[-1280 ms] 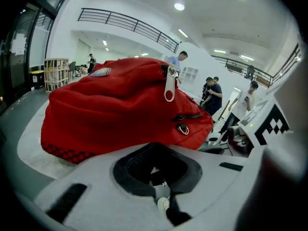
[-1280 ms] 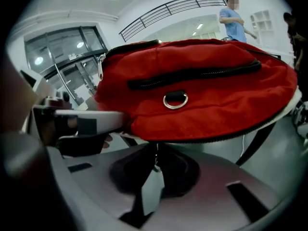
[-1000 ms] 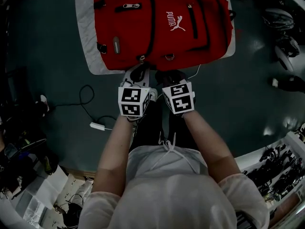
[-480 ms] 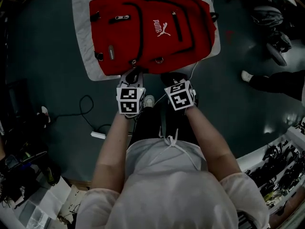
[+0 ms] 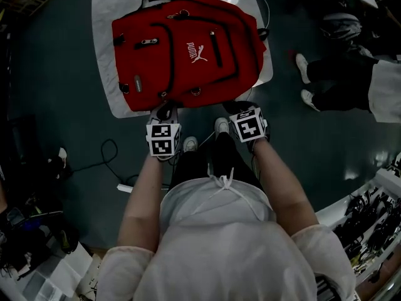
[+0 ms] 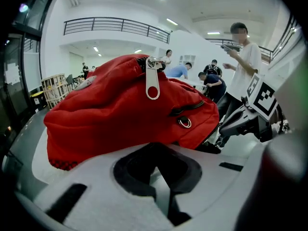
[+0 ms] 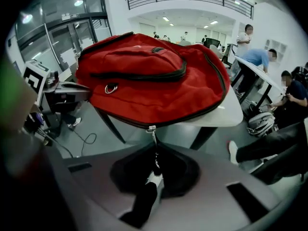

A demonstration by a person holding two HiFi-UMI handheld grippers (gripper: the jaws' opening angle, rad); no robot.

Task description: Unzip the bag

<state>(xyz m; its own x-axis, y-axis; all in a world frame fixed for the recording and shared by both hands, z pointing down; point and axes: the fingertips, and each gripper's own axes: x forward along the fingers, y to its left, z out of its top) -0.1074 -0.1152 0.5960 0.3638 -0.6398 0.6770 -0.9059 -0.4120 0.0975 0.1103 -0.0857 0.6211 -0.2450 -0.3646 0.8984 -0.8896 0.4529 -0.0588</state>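
Head view is dim, and the marker cubes cover the jaw tips of both tools, so what they hold cannot be read from there. The red backpack (image 5: pixel 188 49) lies flat on a white counter (image 5: pixel 106 17) in the upper middle of the frame, and the counter's far edge is cut off at the top. The left hand-held gripper (image 5: pixel 164 113) and right hand-held gripper (image 5: pixel 238 108) sit at the backpack's near edge, left and right of centre. Two bare forearms reach forward from the lower frame, bent at the elbows and spread slightly apart. Right gripper view shows the jaws pressed together on the zipper pull (image 7: pixel 154 150), a thin cord hanging from the slider on the backpack's lower seam; its lowest end is lost in the dark recess. Left gripper view shows the jaws closed against each other with nothing visible between them, and the backpack's bulge rises just beyond. A silver pull tab (image 6: pixel 152 83) hangs on the backpack's top. Blurred people (image 6: pixel 243 61) stand behind at upper right.
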